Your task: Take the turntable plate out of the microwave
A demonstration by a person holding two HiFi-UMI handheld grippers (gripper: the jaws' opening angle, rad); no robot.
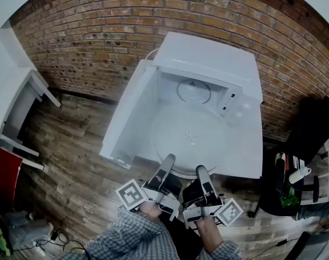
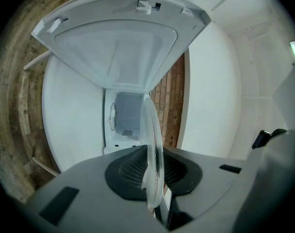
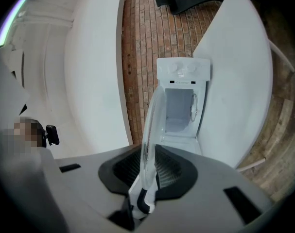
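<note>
The clear glass turntable plate point(image 1: 190, 131) is held flat in front of the open white microwave point(image 1: 207, 58), over the mouth of its cavity. My left gripper point(image 1: 168, 159) is shut on the plate's near rim, and my right gripper point(image 1: 201, 170) is shut on the same rim just to its right. In the left gripper view the plate point(image 2: 154, 142) shows edge-on, pinched between the black ribbed pads point(image 2: 130, 171). The right gripper view has the plate's edge point(image 3: 149, 125) clamped between its pads point(image 3: 174, 171). A ring point(image 1: 194, 90) lies on the cavity floor behind the plate.
The microwave door point(image 1: 126, 121) hangs open to the left. A brick wall point(image 1: 99, 31) runs behind. A white shelf unit point(image 1: 18, 107) stands at the left on the wooden floor point(image 1: 72, 167). A black chair point(image 1: 310, 129) is at the right, with cables point(image 1: 50, 237) at lower left.
</note>
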